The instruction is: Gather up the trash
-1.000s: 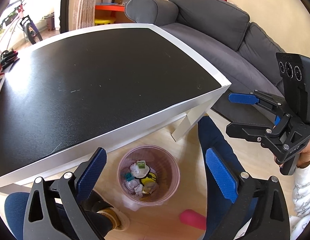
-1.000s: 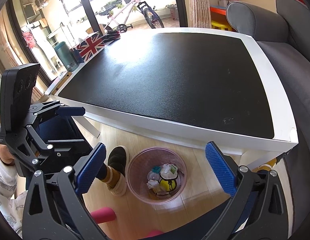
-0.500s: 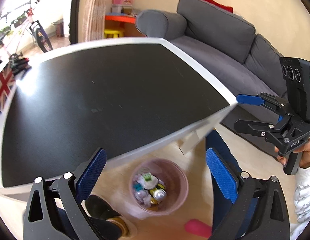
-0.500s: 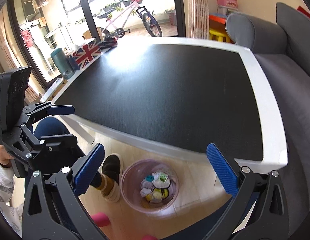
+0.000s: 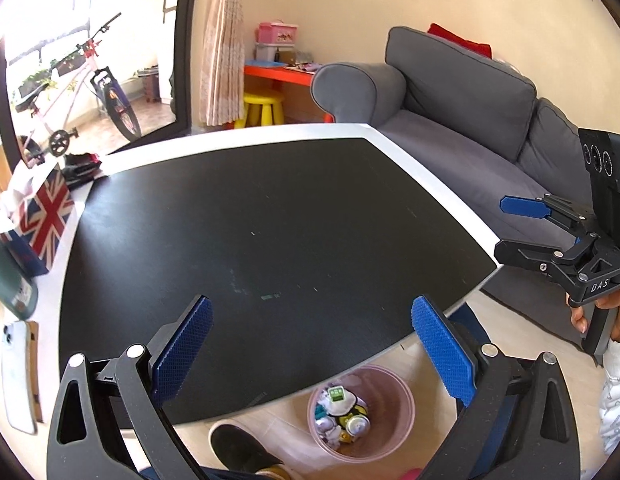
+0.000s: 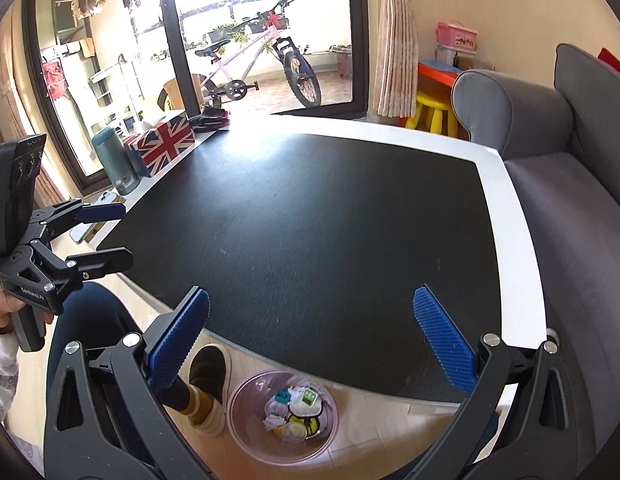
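Note:
A pink translucent bin (image 5: 406,400) (image 6: 245,404) stands on the wood floor under the near edge of the black table (image 5: 269,220) (image 6: 330,220). Inside it lies crumpled trash (image 5: 342,404) (image 6: 297,408): white wrappers, a can and a yellow piece. My left gripper (image 5: 312,344) hovers over the table's near edge, open, nothing between its blue pads. My right gripper (image 6: 310,336) is also open and holds nothing. Each gripper shows in the other's view, held in a hand beside the table: the right gripper (image 5: 504,226) at the right, the left gripper (image 6: 125,234) at the left.
A Union Jack box (image 5: 45,216) (image 6: 161,146), a green tumbler (image 6: 115,164) and a phone (image 5: 17,376) sit along the table's left edge. A grey sofa (image 5: 470,120) (image 6: 570,160) runs along the right. The person's shoe (image 5: 237,448) (image 6: 207,372) rests beside the bin.
Both grippers have risen and tilted up: the table top fills more of each view and the bin has slid toward the bottom edge. Both stay open.

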`<state>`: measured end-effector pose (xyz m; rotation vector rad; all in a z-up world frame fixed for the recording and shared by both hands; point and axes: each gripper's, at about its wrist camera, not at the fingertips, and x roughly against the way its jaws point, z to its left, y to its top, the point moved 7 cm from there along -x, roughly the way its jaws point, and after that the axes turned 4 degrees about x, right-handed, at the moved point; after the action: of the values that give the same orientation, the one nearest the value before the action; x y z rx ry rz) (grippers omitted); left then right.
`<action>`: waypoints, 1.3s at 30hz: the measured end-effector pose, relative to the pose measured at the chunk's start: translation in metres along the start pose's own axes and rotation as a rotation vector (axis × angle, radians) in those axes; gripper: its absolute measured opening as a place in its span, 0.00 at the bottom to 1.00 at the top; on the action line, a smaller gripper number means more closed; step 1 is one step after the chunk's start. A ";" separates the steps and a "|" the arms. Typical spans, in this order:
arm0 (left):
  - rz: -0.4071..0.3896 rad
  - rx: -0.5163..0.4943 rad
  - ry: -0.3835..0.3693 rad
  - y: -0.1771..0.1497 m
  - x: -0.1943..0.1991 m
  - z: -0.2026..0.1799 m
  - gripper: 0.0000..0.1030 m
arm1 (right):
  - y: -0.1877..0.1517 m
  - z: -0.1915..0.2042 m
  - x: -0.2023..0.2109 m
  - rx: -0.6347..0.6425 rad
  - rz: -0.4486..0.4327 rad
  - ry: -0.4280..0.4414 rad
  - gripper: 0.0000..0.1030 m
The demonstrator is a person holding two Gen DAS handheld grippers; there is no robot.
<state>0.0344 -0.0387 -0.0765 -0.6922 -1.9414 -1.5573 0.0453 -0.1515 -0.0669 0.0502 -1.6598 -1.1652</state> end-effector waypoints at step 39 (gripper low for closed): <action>-0.031 0.044 0.063 0.024 -0.012 0.033 0.94 | 0.024 -0.004 -0.021 -0.002 0.003 0.024 0.97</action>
<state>0.0565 -0.0023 -0.0742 -0.5907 -1.9424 -1.5316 0.0690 -0.1301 -0.0652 0.0599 -1.6377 -1.1594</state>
